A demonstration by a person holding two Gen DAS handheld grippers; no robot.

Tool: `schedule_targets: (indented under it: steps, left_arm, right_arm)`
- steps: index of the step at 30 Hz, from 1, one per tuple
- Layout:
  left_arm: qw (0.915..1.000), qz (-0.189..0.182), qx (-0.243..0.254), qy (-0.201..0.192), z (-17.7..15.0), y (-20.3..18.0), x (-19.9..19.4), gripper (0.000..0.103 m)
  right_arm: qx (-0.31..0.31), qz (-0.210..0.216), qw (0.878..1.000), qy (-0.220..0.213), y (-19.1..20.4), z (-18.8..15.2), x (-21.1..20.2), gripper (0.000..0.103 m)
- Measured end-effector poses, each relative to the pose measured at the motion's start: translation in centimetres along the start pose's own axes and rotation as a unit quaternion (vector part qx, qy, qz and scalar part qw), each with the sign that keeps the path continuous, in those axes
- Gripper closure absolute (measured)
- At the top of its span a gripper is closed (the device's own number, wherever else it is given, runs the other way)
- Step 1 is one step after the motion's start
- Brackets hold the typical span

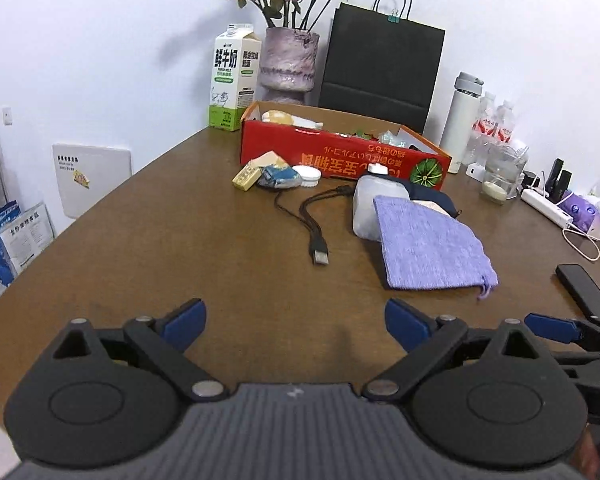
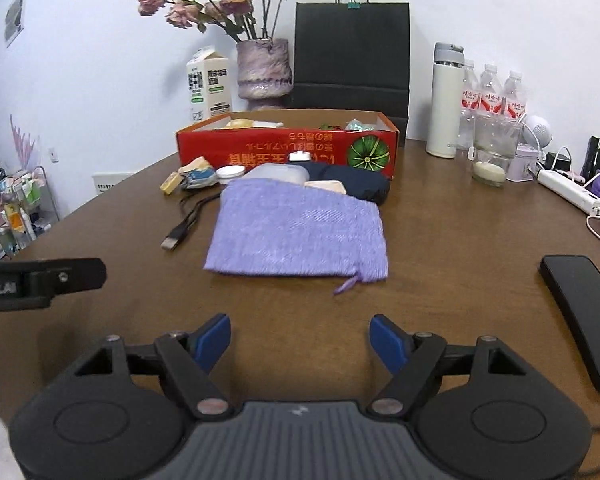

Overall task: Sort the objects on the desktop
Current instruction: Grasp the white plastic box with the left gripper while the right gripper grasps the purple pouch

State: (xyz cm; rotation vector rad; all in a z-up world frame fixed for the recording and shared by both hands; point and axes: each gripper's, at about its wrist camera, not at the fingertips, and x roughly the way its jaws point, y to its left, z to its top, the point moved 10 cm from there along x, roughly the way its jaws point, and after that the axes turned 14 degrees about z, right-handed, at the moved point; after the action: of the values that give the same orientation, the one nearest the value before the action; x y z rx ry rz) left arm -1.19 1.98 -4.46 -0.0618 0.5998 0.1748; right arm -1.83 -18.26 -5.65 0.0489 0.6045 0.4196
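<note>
A red cardboard box (image 1: 340,156) (image 2: 260,148) stands mid-table with several items inside. In front of it lie a purple cloth pouch (image 1: 428,244) (image 2: 300,232), a translucent plastic bottle (image 1: 370,204), a dark blue pouch (image 2: 352,184), a black USB cable (image 1: 316,220) (image 2: 184,224), a yellow eraser (image 1: 246,178), a crumpled blue-white wrapper (image 1: 278,176) and a small white jar (image 1: 308,175). My left gripper (image 1: 296,320) is open and empty over the near table. My right gripper (image 2: 300,340) is open and empty, just short of the purple pouch.
A milk carton (image 1: 232,80), a vase of dried roses (image 1: 288,64) and a black paper bag (image 1: 380,68) stand behind the box. A white thermos (image 2: 446,100), water bottles, a glass candle (image 2: 488,170) and a power strip (image 2: 572,192) are at the right. A black phone (image 2: 580,312) lies near right.
</note>
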Motion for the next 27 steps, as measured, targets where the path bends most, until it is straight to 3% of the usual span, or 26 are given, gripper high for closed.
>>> schedule_targets:
  steps: [12,17,22,27]
  left_arm:
    - [0.9999,0.006,0.011,0.000,-1.9,-0.4,-0.4,0.005]
    - [0.9999,0.009,0.009,0.003,-2.1,-0.6,-0.3,0.012]
    - [0.9999,-0.002,0.009,0.010,-1.0,-0.9,0.3,0.015]
    - [0.9994,-0.016,-0.007,0.031,1.2,-0.9,2.4,0.024]
  right_arm:
    - [-0.022,-0.024,0.998,-0.053,0.7,0.1,-2.8,0.020]
    - [-0.029,-0.018,0.998,-0.050,0.8,0.4,-2.4,0.020]
    - [-0.030,0.000,0.999,-0.040,0.7,1.7,-1.3,0.021]
    - [-0.023,0.006,0.999,-0.048,-0.7,4.5,0.2,0.022]
